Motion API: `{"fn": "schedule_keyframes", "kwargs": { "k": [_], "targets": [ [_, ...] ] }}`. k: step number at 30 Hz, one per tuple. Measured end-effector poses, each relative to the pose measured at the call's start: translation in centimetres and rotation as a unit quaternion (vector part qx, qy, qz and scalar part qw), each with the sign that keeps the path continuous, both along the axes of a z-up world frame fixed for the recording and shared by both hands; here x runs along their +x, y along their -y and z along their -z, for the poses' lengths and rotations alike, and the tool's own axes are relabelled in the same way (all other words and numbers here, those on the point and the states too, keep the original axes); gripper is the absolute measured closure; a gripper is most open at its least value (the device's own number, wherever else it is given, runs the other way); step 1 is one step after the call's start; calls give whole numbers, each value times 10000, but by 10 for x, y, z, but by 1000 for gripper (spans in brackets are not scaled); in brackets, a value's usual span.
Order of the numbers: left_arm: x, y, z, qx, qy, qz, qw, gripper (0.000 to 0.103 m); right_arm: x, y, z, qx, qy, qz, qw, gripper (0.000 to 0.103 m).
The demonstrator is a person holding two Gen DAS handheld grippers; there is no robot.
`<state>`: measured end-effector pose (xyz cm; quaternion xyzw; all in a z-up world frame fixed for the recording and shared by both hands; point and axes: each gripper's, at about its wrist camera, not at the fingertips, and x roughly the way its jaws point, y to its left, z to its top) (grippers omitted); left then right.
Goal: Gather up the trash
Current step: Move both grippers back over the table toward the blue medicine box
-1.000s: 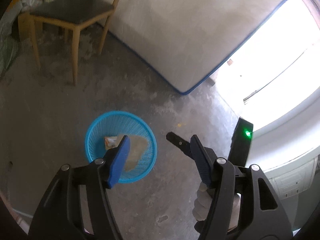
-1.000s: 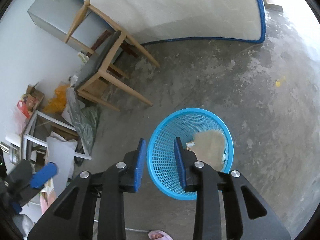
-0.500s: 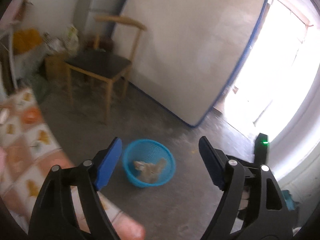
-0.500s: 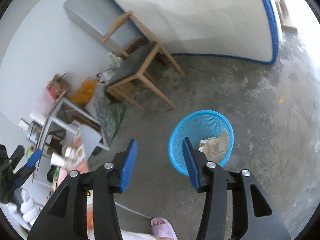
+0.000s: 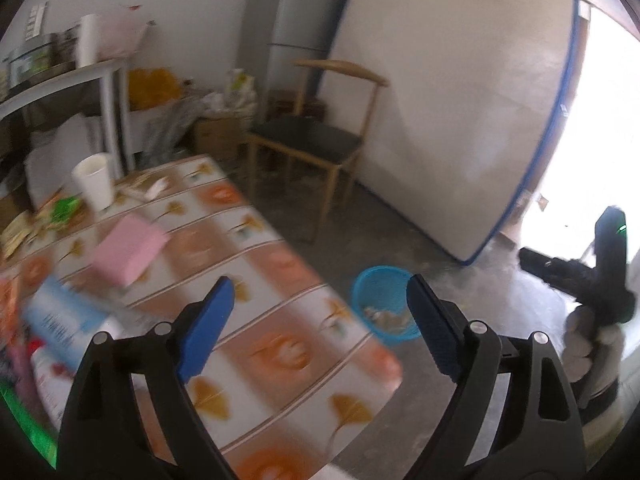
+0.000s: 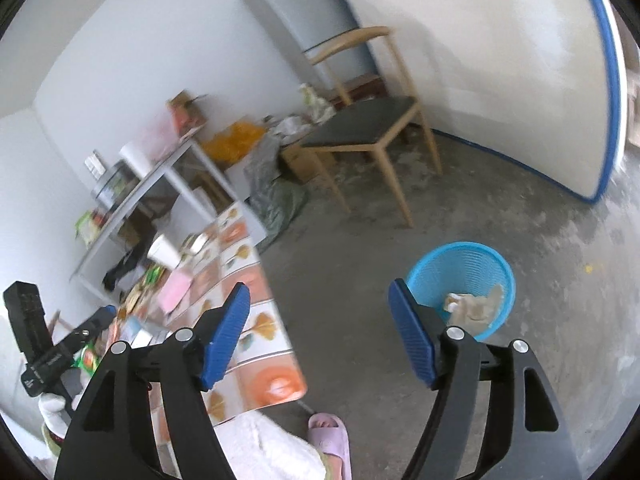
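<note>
Broadly: two grippers held above a table edge and a bare floor.
Floor: grey concrete, dusty and stained, with a small yellow scrap (image 6: 588,268) lying well apart from the basket.
Table (image 5: 280,264): covered by a cloth of orange and white squares with leaf prints; one corner juts toward the basket.
On the table: a white paper cup (image 5: 94,180) standing upright, a pink block (image 5: 128,248) near it, a light blue packet (image 5: 60,320) closer to the camera, and green and tan wrappers (image 5: 60,208) at the far edge.
Trash basket (image 6: 460,276): blue mesh, on the floor just beyond the table corner, holding crumpled tan and white paper (image 6: 474,306).
Room: a wooden chair (image 6: 372,124) with a dark seat, a grey fridge (image 6: 304,8) behind it, a white mattress with blue piping (image 5: 460,100) leaning on the wall, a white shelf (image 6: 160,184) loaded with tins and a paper roll.
Left gripper (image 5: 320,320): jaws opening, already wide, nothing between the blue pads.
Right gripper (image 6: 320,332): jaws opening, fairly wide, nothing between them.
Person: a pink slipper (image 6: 330,436) and a white fleecy sleeve or garment at the bottom edge, cut off.
Hard to make out: the left-wrist view is motion-blurred, so print on the packets is unreadable; bright doorway glare washes out the right side.
</note>
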<state>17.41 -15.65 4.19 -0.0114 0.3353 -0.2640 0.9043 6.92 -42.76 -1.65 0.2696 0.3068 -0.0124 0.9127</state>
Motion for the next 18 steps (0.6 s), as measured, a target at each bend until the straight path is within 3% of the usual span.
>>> {"fn": "schedule_keyframes", "kwargs": {
  "k": [8, 18],
  "targets": [
    [-11, -84, 7, -200, -161, -1019, 9945, 19, 27, -84, -31, -315, -4, -985, 9946, 31],
    [-9, -164, 20, -190, -300, -2312, 9722, 19, 86, -199, -37, -634, -368, -2323, 9699, 30]
  ]
}}
